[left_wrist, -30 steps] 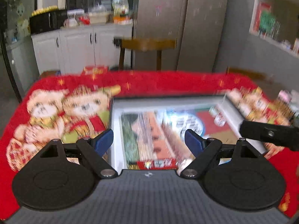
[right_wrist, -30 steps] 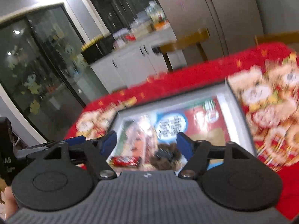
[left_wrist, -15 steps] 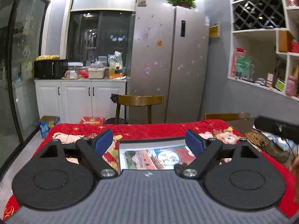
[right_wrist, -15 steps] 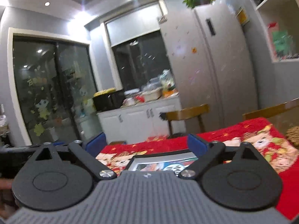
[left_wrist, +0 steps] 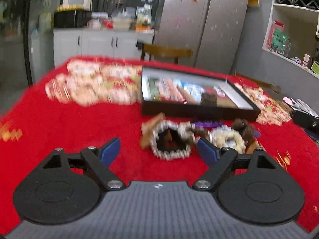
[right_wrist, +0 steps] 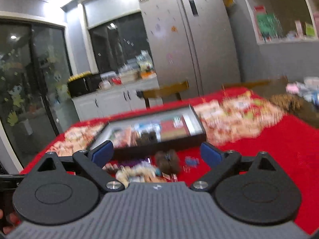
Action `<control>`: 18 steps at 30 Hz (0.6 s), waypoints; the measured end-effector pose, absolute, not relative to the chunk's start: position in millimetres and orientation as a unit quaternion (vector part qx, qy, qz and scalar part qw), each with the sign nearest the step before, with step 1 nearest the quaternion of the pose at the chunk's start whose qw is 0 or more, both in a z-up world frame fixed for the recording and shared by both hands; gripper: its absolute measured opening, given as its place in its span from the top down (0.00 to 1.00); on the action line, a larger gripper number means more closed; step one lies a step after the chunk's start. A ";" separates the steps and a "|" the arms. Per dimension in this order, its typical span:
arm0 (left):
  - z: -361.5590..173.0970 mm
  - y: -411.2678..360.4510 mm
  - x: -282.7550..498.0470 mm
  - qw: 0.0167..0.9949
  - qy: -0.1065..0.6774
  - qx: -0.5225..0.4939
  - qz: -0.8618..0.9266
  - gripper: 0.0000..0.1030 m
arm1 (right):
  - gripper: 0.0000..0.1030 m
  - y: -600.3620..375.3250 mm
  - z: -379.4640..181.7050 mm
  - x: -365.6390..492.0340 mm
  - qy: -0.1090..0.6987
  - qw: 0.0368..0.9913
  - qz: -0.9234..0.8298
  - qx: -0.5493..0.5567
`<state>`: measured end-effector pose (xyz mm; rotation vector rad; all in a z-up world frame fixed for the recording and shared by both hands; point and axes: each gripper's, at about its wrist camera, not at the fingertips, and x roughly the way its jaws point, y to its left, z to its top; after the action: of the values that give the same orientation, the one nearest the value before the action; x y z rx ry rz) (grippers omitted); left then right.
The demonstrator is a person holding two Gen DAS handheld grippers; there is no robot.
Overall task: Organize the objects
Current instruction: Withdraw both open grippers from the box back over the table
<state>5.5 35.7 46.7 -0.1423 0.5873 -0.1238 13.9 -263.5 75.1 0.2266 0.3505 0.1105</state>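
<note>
Clutter remains on the red patterned tablecloth (left_wrist: 59, 131) — a pale beaded ring (left_wrist: 170, 141), a brown fuzzy clip (right_wrist: 167, 161) and other small bits lie just before the shallow black-rimmed tray (left_wrist: 197, 110), which already holds some items. Left gripper (left_wrist: 158, 152) and right gripper (right_wrist: 157, 154) both gape, empty.

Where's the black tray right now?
The black tray sits on the red tablecloth, centre-right in the left wrist view, just behind the blurred cluster of small accessories. In the right wrist view it lies centre frame, before the wooden chair.
</note>
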 end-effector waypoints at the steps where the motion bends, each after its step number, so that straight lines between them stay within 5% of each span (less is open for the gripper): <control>1: 42.0 35.7 4.8 0.951 0.296 -0.071 -0.060 0.15 | 0.05 -265.1 67.8 14.5 0.182 0.975 0.053 0.118; 18: 21.7 34.8 27.6 0.937 0.343 -0.067 -0.030 0.15 | 0.04 -269.5 25.2 26.8 0.241 0.962 0.040 0.123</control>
<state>27.6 34.8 21.7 -0.1362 0.7000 -0.0611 26.8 -269.5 25.2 0.2485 0.4875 0.0808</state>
